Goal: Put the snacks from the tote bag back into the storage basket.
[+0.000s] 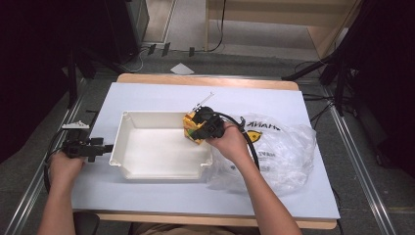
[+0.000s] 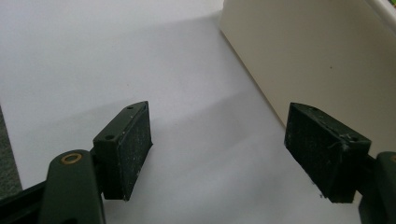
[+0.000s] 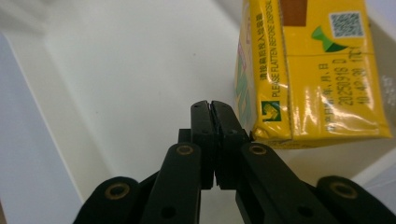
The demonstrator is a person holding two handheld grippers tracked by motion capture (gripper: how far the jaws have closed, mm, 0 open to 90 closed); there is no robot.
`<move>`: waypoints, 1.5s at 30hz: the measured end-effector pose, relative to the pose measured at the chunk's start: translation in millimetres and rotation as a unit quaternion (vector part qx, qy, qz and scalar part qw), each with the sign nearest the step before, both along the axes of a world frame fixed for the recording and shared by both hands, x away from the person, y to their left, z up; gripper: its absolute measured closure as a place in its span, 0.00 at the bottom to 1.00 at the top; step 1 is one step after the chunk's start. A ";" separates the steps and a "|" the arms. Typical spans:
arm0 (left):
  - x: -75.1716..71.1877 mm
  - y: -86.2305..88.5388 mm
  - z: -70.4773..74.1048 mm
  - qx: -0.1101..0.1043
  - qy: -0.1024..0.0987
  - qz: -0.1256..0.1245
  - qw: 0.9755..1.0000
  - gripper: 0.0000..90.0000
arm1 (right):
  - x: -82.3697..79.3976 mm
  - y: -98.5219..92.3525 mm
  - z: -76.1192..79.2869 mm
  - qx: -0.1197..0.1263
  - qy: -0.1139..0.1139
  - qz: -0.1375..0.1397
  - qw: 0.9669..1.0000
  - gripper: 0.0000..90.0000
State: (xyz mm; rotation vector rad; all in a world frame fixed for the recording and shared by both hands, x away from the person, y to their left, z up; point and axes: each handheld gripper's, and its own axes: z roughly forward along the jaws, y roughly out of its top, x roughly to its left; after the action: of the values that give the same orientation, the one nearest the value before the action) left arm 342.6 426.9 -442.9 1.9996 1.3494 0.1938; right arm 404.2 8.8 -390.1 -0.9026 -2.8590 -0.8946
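Observation:
A white plastic bin [image 1: 147, 169] sits mid-table. A yellow drink carton [image 1: 190, 128] is at the bin's far right corner, just inside the rim. My right gripper [image 1: 205, 125] hovers over that corner. In the right gripper view it [image 3: 212, 106] is shut with nothing visible between its pads, and the carton [image 3: 308, 79] lies close beside its right jaw over the bin's white floor [image 3: 116, 70]. My left gripper [image 1: 100, 148] rests low on the table just left of the bin. It [image 2: 217, 116] is open and empty, with the bin's outer wall [image 2: 308, 56] at its right.
A crumpled clear plastic bag [image 1: 281, 149] with yellow and black print lies right of the bin, under the right forearm. The white tabletop [image 1: 156, 95] ends at a wooden edge at the far side. Dark stands and cables surround the table on the floor.

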 end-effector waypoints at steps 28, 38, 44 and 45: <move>-0.3 0.8 -0.2 0.000 0.001 0.002 1.000 0.27 | 9.9 -8.7 -7.8 -0.021 -0.006 -0.024 0.999 0.99; -0.2 1.9 -0.9 -0.003 0.001 0.004 1.000 0.27 | 9.1 -10.8 -4.9 0.001 -0.001 -0.020 1.000 0.94; -0.5 1.4 -0.7 0.001 0.004 0.004 1.000 0.27 | 8.4 -15.9 0.2 0.017 0.000 -0.020 1.000 0.87; -0.5 1.4 -0.7 0.001 0.004 0.003 1.000 0.27 | 8.3 -16.7 0.6 0.019 -0.001 -0.017 1.000 0.86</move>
State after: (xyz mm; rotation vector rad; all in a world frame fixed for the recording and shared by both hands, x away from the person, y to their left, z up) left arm 342.1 428.3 -443.6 2.0007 1.3615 0.1903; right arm 412.5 -8.0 -389.5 -0.9508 -2.8272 -0.9495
